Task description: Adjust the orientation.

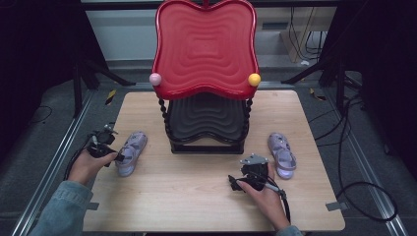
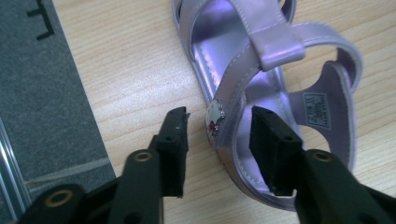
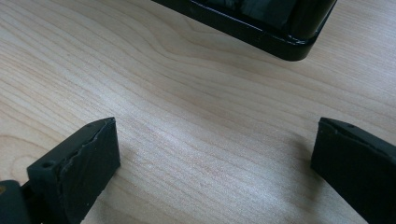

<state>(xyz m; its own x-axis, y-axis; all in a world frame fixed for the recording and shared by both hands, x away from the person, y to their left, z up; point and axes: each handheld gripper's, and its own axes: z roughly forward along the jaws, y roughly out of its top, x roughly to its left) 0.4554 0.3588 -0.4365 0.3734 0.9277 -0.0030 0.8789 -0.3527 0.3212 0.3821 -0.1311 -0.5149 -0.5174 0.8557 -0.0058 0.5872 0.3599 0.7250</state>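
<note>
1. We saw the lilac strapped child's sandal lying on the pale wooden table, left of the tiered red stand, its long axis running away from us.
2. Our left gripper straddled its side strap, jaws spread, not yet pinching.
3. Our right gripper rested low, jaws wide, empty.

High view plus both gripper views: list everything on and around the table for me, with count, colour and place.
Sandals: 2, lilac; left sandal at the left tongs, right sandal near the table's right edge.
Two-tier stand: 1, red top tray, black lower tray; table's far centre.
Balls: 2, pink ball and yellow ball; top tray's front corners.
Table: 1, light wood.
Left tongs: black, straddling the left sandal's side strap, not pressing.
Right tongs: black, open above bare table.
</note>
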